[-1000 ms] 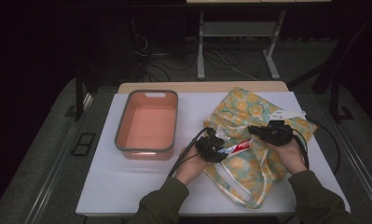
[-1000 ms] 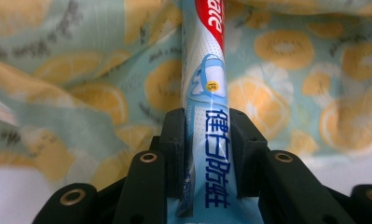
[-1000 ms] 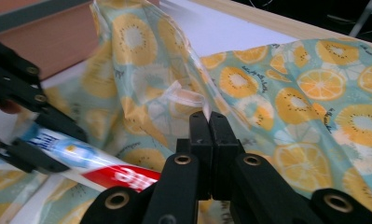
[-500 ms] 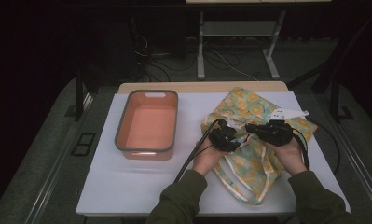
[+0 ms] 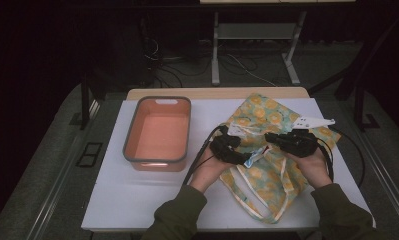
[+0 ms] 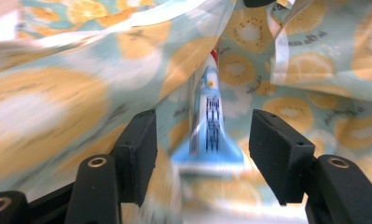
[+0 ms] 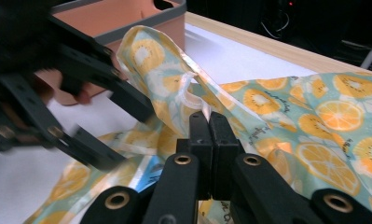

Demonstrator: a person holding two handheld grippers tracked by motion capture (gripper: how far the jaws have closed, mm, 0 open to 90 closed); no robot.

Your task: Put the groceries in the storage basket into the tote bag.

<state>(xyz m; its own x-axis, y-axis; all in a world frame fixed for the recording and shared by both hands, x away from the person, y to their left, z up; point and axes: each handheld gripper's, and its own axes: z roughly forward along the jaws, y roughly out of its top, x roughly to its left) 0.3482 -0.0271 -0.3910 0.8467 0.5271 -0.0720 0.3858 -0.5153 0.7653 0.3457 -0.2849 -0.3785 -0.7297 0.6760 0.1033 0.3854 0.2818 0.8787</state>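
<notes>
Since the earlier frame the left gripper [image 6: 202,154] has just opened its fingers [image 6: 139,149]; a tube [image 6: 209,135] lies unpinched between them. The right gripper [image 7: 209,135] clamps the bag [image 7: 286,107] rim; hold it high.

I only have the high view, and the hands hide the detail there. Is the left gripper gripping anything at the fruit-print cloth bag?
Observer: No. In the left gripper view, the left gripper has its jaws apart, and they have just been opening. A blue-and-white plastic tube lies between the pads, and neither pad touches it.
Operator: And the right gripper?
Observer: In the right gripper view, the right gripper is shut on the pale hem of the fruit-print cloth bag.
</notes>
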